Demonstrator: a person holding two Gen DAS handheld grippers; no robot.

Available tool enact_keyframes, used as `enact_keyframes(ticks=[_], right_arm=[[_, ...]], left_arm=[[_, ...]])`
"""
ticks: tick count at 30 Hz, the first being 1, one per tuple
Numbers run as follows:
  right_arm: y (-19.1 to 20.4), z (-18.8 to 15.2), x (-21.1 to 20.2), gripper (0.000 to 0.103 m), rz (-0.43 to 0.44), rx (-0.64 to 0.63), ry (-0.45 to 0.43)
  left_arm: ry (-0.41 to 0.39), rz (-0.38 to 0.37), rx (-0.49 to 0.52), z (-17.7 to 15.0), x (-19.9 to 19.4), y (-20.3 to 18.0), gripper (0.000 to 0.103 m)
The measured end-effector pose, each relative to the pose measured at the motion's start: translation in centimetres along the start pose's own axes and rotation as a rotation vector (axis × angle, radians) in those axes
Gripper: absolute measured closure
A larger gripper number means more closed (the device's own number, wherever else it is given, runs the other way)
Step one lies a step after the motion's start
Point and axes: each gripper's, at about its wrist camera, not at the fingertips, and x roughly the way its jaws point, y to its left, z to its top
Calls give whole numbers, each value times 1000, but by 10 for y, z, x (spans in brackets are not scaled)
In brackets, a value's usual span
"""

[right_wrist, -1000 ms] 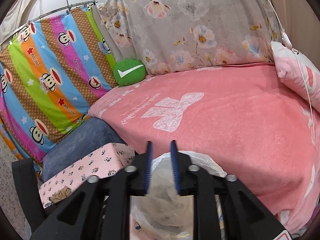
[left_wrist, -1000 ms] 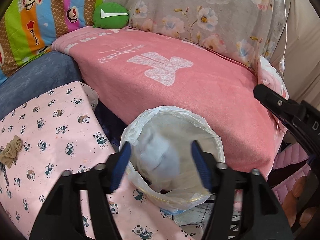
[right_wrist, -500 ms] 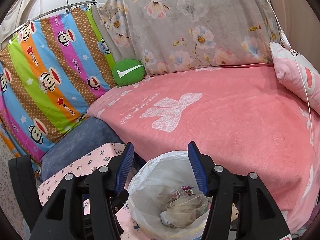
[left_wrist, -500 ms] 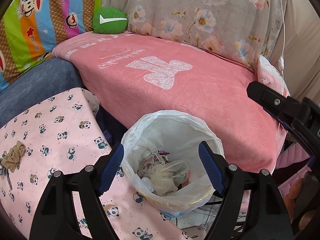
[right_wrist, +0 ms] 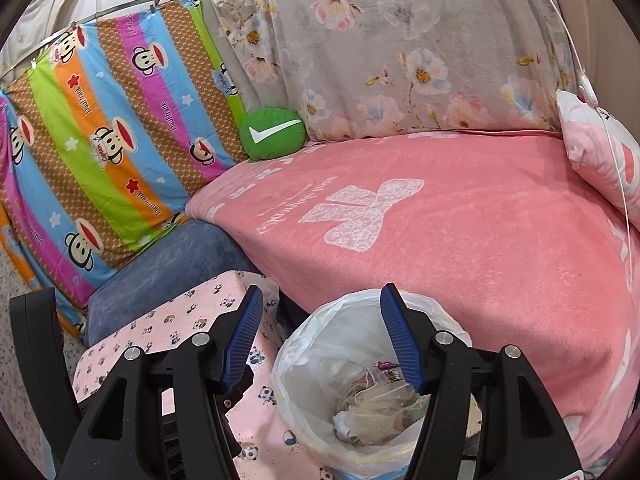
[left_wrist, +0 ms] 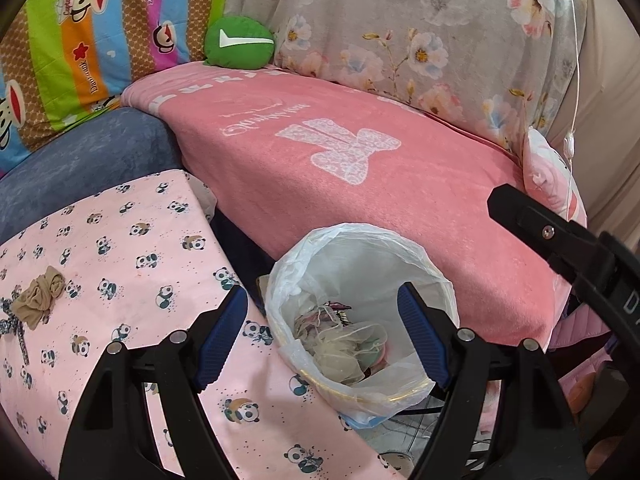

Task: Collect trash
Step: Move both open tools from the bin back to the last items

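A trash bin lined with a white plastic bag (left_wrist: 362, 240) stands between the panda-print table and the pink bed; it also shows in the right wrist view (right_wrist: 316, 344). Crumpled trash (left_wrist: 344, 344) lies inside it, seen too in the right wrist view (right_wrist: 380, 408). My left gripper (left_wrist: 326, 340) is open and empty, hovering above the bin. My right gripper (right_wrist: 322, 340) is open and empty above the bin as well; its black body (left_wrist: 560, 240) shows at the right of the left wrist view. A brown crumpled item (left_wrist: 38, 296) lies on the table's left side.
A table with a pink panda-print cloth (left_wrist: 120, 248) is at the left. A bed with a pink blanket (left_wrist: 360, 160) lies behind the bin, with a green cushion (left_wrist: 239, 42), a striped monkey-print cover (right_wrist: 100, 140), a floral cover (right_wrist: 400, 40) and a pink pillow (right_wrist: 600, 160).
Both grippers have opened over the bin. The right one was shut a second ago. White trash between the left fingers dropped into the bin.
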Motion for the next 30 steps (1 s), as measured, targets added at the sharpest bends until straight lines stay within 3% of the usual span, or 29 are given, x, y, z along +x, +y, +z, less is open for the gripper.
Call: enact_keyframes(ticks=[12, 30], right_arm=[[46, -15, 7, 42, 29, -87, 49], [155, -75, 42, 42, 123, -264, 197]], left_arm=[[-29, 75, -80, -10, -24, 54, 24], [-31, 278, -315, -52, -62, 200, 21]])
